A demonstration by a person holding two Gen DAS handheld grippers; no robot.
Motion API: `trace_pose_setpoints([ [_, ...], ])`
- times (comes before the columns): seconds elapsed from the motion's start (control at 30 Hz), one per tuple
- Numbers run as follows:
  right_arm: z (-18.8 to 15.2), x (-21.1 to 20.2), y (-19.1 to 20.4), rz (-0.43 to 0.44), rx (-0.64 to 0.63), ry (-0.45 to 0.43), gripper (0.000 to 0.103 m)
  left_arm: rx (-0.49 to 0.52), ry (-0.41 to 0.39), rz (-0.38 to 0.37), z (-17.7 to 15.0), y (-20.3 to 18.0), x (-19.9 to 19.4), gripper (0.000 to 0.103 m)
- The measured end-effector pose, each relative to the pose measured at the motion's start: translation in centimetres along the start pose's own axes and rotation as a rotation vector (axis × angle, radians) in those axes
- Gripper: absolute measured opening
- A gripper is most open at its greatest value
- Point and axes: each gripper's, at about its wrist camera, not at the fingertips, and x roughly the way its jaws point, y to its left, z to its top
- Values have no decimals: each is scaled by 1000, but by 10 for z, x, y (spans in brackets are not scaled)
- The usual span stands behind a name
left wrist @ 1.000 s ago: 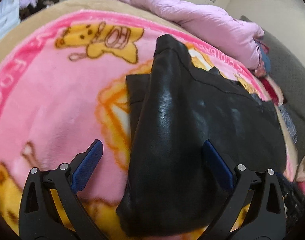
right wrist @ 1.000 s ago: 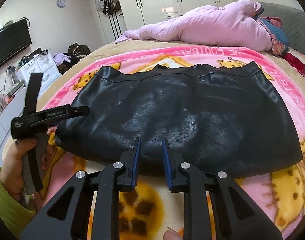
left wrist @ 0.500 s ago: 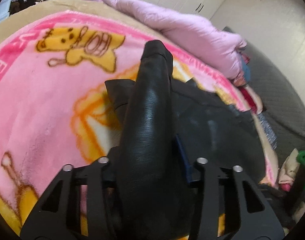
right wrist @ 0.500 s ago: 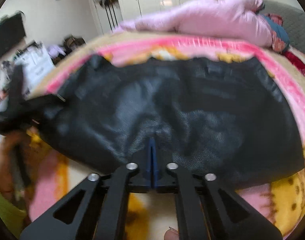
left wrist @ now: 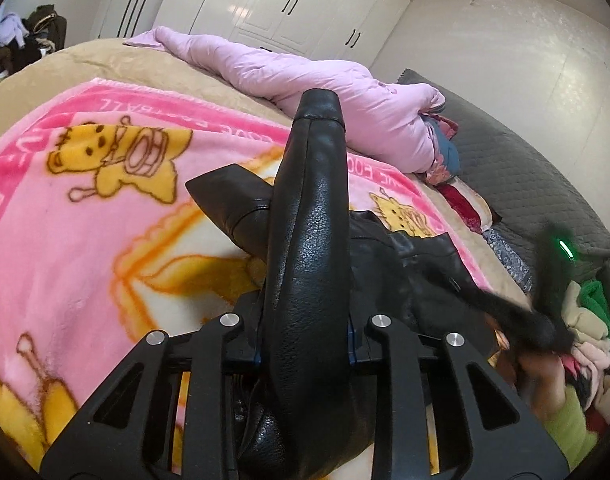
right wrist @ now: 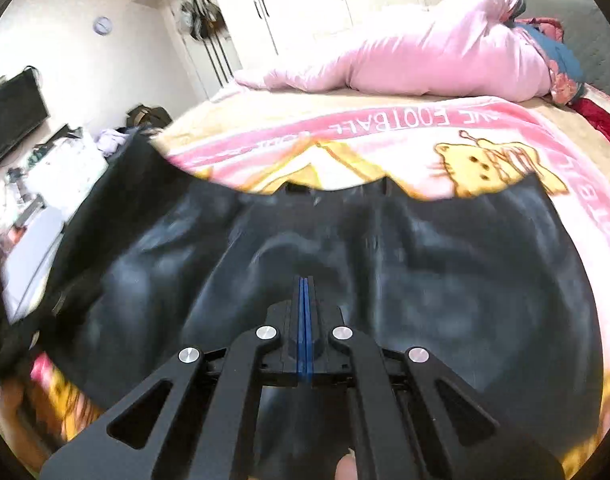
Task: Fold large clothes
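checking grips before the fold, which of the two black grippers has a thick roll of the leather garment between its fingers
The left gripper: its jaws are closing around a thick bunched ridge of the black leather garment. The right gripper shows its blue pads pressed flat together.

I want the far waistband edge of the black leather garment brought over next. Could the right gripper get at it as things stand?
Probably not right away. The right gripper is shut over the near part of the black leather garment. Nothing lies between it and the far edge, so once it opened it could likely reach across.
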Motion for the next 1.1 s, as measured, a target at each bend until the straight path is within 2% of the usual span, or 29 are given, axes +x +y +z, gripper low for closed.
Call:
trace_pose_setpoints([
  [0.1,21,49,1,-50,-13,101,0,2,-2,-9,1,0,0,17],
  [0.17,11,91,-6,-64,12,230,0,1,-1,-21,2,-1,1,15],
  [0.23,5,101,-7,-66,1,231,0,-3,9,-28,-1,-3,5,15],
  [0.3,7,92,-7,-62,1,218,0,18,-4,-10,-3,-7,4,15],
  [0.37,4,58,-7,-10,15,174,0,10,-4,-23,-1,-6,1,15],
  [0.43,-12,13,-5,90,8,115,2,7,-5,-29,-1,-6,0,15],
  [0.5,-44,-17,2,133,-41,127,3,7,-7,-22,-2,-9,0,15],
  [0.53,-54,-19,1,138,-52,157,3,8,-9,-17,-2,-10,0,15],
  [0.6,-80,-9,-6,93,-39,243,4,6,-14,-16,-2,-13,-1,15],
  [0.67,-94,-7,-20,144,37,206,4,12,-10,-8,-4,-22,-3,15],
  [0.73,-91,-18,-31,207,105,195,4,44,-17,13,-5,-31,-6,14],
  [0.8,-87,-30,-40,225,134,162,19,50,-13,23,-4,-39,-9,14],
  [0.87,-82,-44,-54,201,168,127,27,42,-14,27,-1,-48,-9,13],
  [1.03,-80,-69,-96,200,255,81,33,110,-23,40,2,-89,-3,13],
  [1.1,-77,-89,-109,214,278,27,41,147,-18,39,4,-109,3,13],
])
